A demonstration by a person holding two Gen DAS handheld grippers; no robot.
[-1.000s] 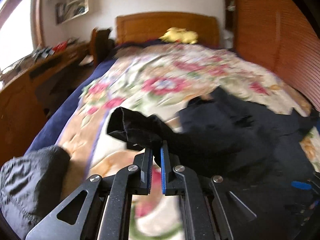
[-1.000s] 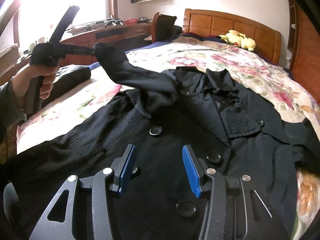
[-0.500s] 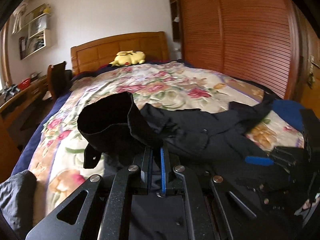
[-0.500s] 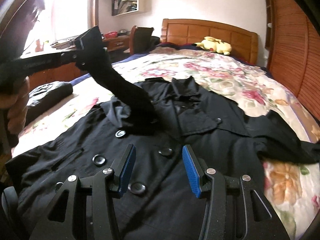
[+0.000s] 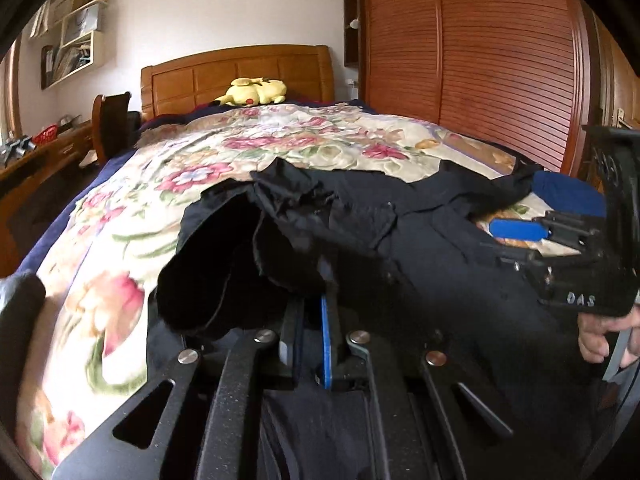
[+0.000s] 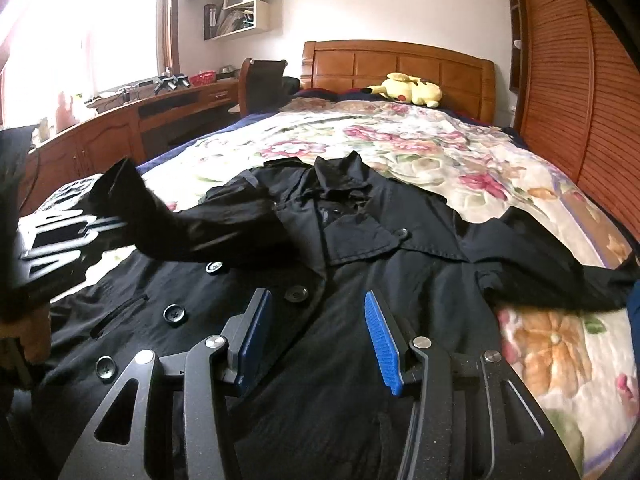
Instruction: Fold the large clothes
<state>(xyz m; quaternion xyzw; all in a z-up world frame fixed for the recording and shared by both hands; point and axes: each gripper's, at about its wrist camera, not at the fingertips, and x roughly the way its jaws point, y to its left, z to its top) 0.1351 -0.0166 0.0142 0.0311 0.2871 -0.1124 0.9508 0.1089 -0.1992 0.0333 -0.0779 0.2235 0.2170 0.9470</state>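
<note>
One black coat (image 6: 360,280) lies face up, buttons showing, across the floral bedspread (image 6: 400,144) of the bed. Left gripper (image 5: 310,320) is pinched tight on the cuff of the coat's sleeve (image 5: 224,248), lifting it above the coat front. Right gripper (image 6: 316,328) hovers over the buttoned front, jaws spread, holding nothing.

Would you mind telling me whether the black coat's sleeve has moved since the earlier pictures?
Yes. In the right wrist view the sleeve, held by the left gripper, has come down from in front of the wooden desk towards the black coat.
</note>
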